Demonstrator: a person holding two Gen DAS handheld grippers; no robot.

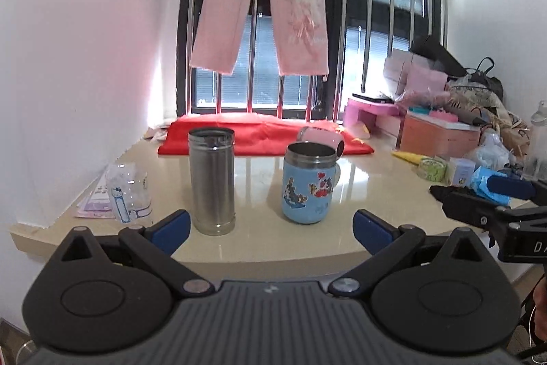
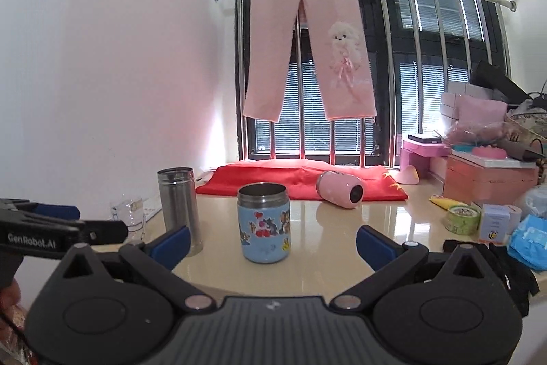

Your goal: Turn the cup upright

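A pink cup (image 2: 340, 189) lies on its side at the back of the beige table, against the red cloth (image 2: 301, 180); it also shows in the left wrist view (image 1: 321, 139), partly behind the blue cartoon cup (image 1: 307, 183). The blue cartoon cup (image 2: 264, 223) and a tall steel tumbler (image 1: 212, 180) (image 2: 179, 207) stand upright, mouths open. My left gripper (image 1: 270, 230) is open and empty, in front of both upright cups. My right gripper (image 2: 271, 242) is open and empty, near the blue cup, well short of the pink cup.
A clear glass (image 1: 128, 190) stands at the left edge on papers. Boxes, a tape roll (image 2: 461, 219), bags and a blue pack (image 2: 530, 242) crowd the right side. Pink trousers (image 2: 307, 47) hang on the window rail behind. The table's front edge (image 1: 273, 253) is near.
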